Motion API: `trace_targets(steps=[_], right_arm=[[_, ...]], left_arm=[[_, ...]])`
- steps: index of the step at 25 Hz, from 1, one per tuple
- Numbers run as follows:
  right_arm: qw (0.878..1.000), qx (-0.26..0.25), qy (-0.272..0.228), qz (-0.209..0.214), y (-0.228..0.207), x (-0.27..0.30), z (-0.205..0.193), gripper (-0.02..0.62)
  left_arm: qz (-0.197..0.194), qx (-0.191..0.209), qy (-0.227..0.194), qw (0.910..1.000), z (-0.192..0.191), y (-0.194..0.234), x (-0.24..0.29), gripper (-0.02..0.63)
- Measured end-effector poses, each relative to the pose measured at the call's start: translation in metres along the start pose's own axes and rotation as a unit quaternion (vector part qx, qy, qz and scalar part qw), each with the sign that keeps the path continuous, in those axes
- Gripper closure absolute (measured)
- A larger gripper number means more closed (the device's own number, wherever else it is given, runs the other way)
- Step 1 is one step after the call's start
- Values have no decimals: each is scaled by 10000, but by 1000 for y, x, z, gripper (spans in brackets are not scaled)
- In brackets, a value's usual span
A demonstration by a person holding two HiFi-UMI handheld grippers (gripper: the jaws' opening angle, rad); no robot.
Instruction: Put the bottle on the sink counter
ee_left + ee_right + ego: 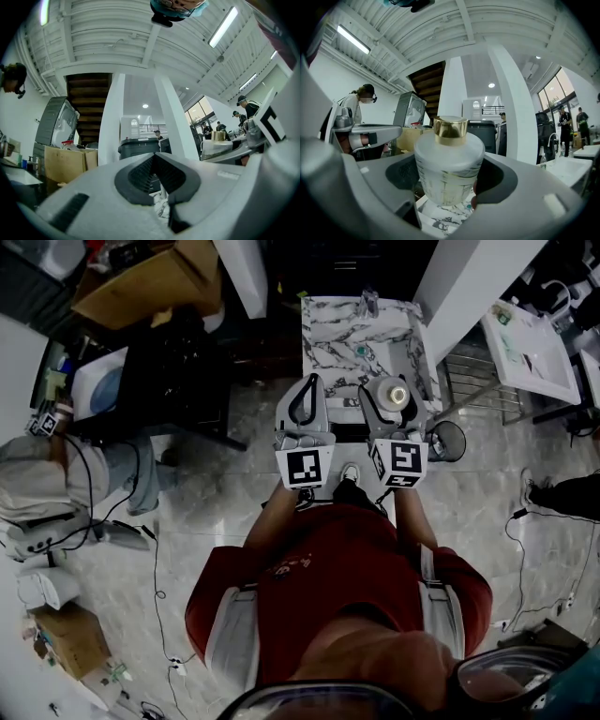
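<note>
Right claw [450,180] grips a frosted bottle [449,150] with a gold cap, held upright, its jaws spread wide and pressing on the round sides. Below it lies the near right corner of the marble worktop [323,357]; whether the base touches the marble cannot be told. Left claw [153,159] is closed and empty, just beside, over the near edge. Judged from this, a good placing means holding the bottle upright, lowering it until the base sits flat and clear of the edge, then opening the jaws gently so it does not tip.
</note>
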State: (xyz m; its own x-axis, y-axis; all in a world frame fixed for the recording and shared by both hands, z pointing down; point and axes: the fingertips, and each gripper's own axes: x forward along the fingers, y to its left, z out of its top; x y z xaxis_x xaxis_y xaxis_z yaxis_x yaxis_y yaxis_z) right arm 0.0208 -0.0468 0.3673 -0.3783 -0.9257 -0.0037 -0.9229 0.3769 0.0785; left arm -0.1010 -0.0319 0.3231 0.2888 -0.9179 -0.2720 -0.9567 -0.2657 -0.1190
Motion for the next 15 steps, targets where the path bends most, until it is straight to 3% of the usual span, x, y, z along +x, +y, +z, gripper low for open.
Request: trace_targets(steps=[15], right_arm=[[9998,79,35,158,-46,79,-1,255]], left_arm=[[197,-87,80,9997,-20,10,83,604]])
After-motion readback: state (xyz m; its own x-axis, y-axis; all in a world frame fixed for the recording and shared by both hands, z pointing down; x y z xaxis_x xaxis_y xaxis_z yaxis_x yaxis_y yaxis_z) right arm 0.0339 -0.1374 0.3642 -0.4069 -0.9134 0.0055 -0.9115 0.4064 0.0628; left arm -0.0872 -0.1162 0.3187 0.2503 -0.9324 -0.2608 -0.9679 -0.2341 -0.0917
